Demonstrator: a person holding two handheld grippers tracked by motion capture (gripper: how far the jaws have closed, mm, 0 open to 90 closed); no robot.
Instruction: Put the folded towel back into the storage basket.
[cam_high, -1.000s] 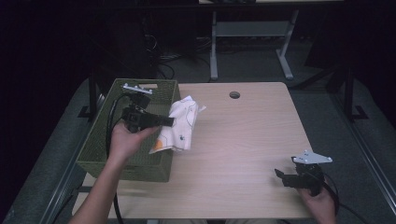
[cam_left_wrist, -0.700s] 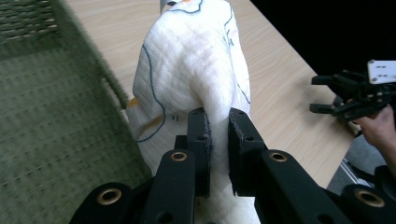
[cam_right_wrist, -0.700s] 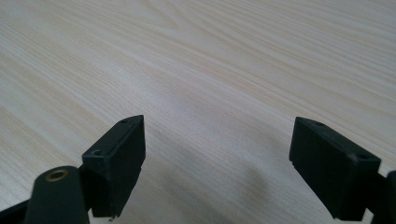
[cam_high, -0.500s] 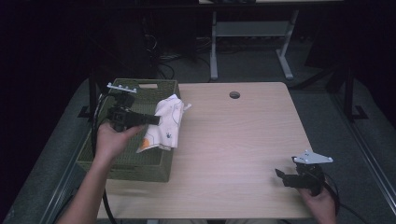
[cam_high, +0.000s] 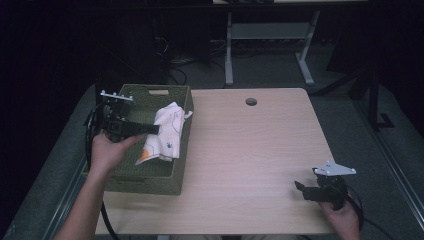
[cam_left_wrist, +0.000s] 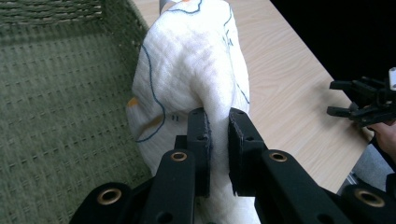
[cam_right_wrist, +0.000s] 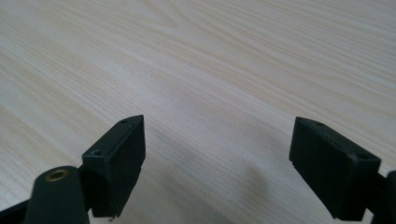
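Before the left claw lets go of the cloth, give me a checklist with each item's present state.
1. Left claw shut on the white cloth: ok, jaws pinch a fold.
2. Cloth over the green basket: ok in the high view, though one edge drapes on the right rim.
3. Cloth bottom touching the basket floor: cannot tell, the cloth's own folds hide it.
4. Basket room under the cloth: ok, the woven floor beside it is bare.
5. Right claw out of the way: ok, open and low over the table at its near right corner.
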